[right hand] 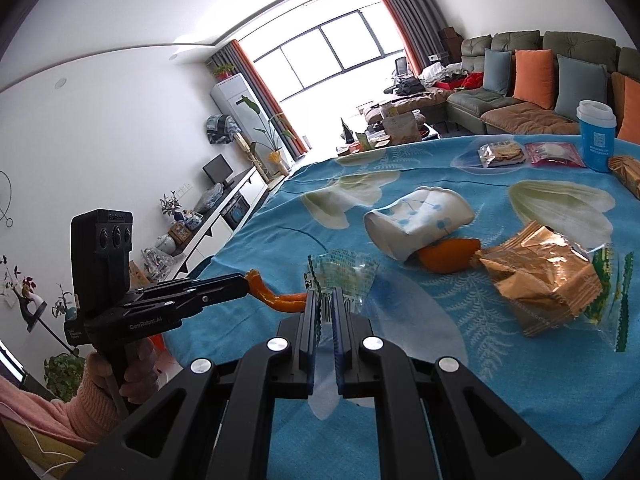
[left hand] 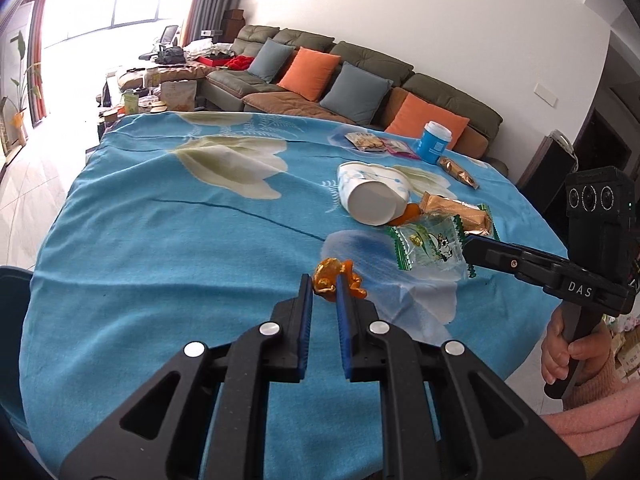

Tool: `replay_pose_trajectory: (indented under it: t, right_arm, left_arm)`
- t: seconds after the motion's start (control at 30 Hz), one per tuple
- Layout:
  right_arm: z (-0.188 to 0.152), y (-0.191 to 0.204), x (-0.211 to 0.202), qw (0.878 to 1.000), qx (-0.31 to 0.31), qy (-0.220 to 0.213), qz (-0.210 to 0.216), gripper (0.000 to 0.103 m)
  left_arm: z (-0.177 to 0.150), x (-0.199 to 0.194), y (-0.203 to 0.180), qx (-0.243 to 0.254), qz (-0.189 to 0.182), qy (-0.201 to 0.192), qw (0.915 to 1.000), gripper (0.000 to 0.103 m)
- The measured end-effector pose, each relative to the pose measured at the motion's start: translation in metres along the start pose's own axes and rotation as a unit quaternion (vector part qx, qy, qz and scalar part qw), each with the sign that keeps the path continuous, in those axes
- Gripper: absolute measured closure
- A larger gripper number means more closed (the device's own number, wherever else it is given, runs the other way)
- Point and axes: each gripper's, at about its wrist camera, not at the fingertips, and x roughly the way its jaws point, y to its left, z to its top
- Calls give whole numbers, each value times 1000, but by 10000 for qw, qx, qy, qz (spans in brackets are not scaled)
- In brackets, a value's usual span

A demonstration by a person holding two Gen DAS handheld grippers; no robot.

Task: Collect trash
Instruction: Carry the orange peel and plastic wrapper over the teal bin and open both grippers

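The left hand-held gripper point(left hand: 323, 286) pinches a curl of orange peel point(left hand: 338, 280) at its tips, the peel clear of the blue tabletop point(left hand: 160, 240); in the right wrist view the same peel point(right hand: 276, 294) hangs as a bent strip from those tips. The right hand-held gripper point(right hand: 325, 300) is pressed together on the near edge of a clear green-edged wrapper point(right hand: 340, 274); the left wrist view shows that wrapper point(left hand: 428, 246) held out sideways at the end of the gripper, just above the cloth.

Both grippers are loaded, so the coming move most likely turns on a place to drop things, and no bin shows in either view; where it stands I cannot tell.

What is left lies ahead and to the right of the right gripper: a tipped paper cup point(right hand: 416, 222) with its long axis running across the view and its mouth toward the far side; a larger piece of peel point(right hand: 448, 258) touching the cup's near end; a crumpled gold wrapper point(right hand: 540, 280) just beside that. The right hand is the nearer to this cluster; the left is well apart from it.

Both grippers point forward and down at the tabletop; each is gripped by its handle, a pink sleeve point(right hand: 52, 412) at the left wrist.
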Motion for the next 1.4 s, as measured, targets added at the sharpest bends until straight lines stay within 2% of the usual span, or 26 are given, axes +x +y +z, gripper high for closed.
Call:
replay_pose_trajectory:
  t: [0.17, 0.23, 0.27, 0.3, 0.37, 0.43, 0.53, 0.57, 0.63, 0.83, 1.0, 1.17, 1.4]
  right_arm:
    - [1, 14, 18, 9997, -108, 156, 166, 97]
    - [1, 16, 25, 9995, -115, 221, 207, 97]
    - [1, 17, 27, 9994, -114, 252, 220, 97]
    - [0, 18, 31, 9993, -115, 283, 227, 97]
    - [-1, 19, 34, 9991, -119, 337, 236, 97]
    - [-3, 20, 37, 9989, -118, 375, 239, 97]
    - [-5, 22, 39, 9988, -116, 411, 239, 97]
    - [-5, 22, 39, 9988, -115, 419, 239, 97]
    - [-5, 23, 40, 9987, -116, 428, 247, 97]
    - [1, 32, 46, 9981, -232, 437, 380, 97]
    - [10, 48, 57, 9963, -371, 461, 627, 97]
    - [17, 66, 72, 9930, -530, 527, 913, 97]
    - [22, 90, 93, 9880, -679, 665, 1218, 97]
  left_arm:
    - [-19, -18, 17, -73, -36, 65, 9999, 89]
    - [-27, -18, 21, -44, -67, 139, 9999, 73]
    - [-31, -17, 22, -27, -53, 170, 9998, 61]
    - [-34, -16, 22, -5, 0, 174, 9998, 57]
    - [-39, -12, 23, 50, -37, 242, 9997, 56]
    - [-42, -5, 23, 77, 30, 320, 9995, 56]
    - [-41, 3, 22, 78, 47, 301, 9995, 62]
    - [-40, 4, 23, 50, -12, 309, 9995, 73]
    - [-41, 4, 25, -30, -59, 304, 9995, 82]
    - [-44, -5, 29, -168, 81, 170, 9997, 84]
    - [-46, -28, 40, -327, 283, -61, 9990, 86]
    - [-48, -55, 56, -521, 510, -297, 9969, 88]
    - [-55, -78, 77, -761, 813, -428, 9929, 89]
